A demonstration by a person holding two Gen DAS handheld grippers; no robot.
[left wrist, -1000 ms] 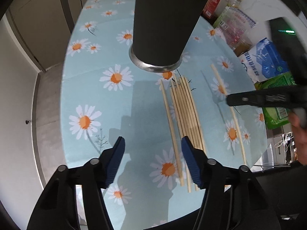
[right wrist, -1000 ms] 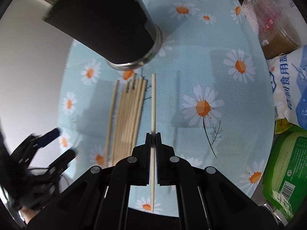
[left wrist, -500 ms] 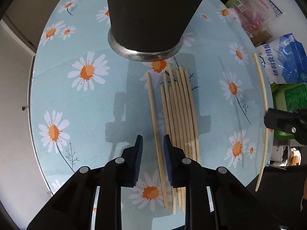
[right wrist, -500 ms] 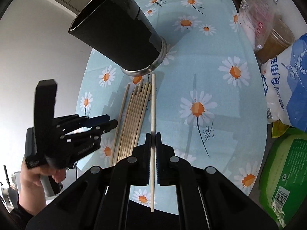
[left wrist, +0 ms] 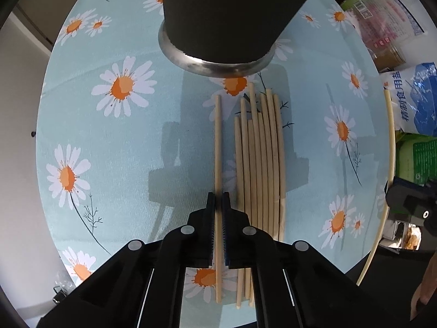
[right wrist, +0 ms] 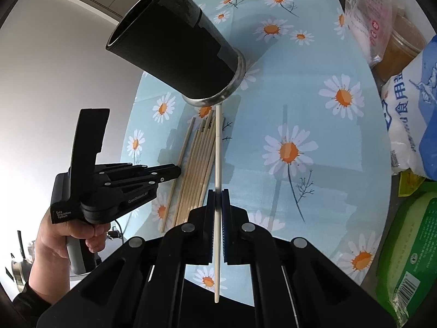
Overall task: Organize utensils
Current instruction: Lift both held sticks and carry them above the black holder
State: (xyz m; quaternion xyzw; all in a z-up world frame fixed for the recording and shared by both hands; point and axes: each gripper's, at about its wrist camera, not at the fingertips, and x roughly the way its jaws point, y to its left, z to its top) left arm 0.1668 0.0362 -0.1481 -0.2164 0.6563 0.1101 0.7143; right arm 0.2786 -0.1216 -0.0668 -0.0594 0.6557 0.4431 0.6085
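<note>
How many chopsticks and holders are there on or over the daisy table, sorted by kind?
Bundled tan chopsticks lying on the table: 7
Single tan chopstick in the left claw: 1
Pale chopstick in the right claw: 1
Black holder: 1
Total: 10

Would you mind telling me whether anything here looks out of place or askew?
Yes: one chopstick lies apart, left of the bunched chopsticks, with the left gripper shut on it. The black holder stands upright and nothing looks spilled or damaged.
</note>
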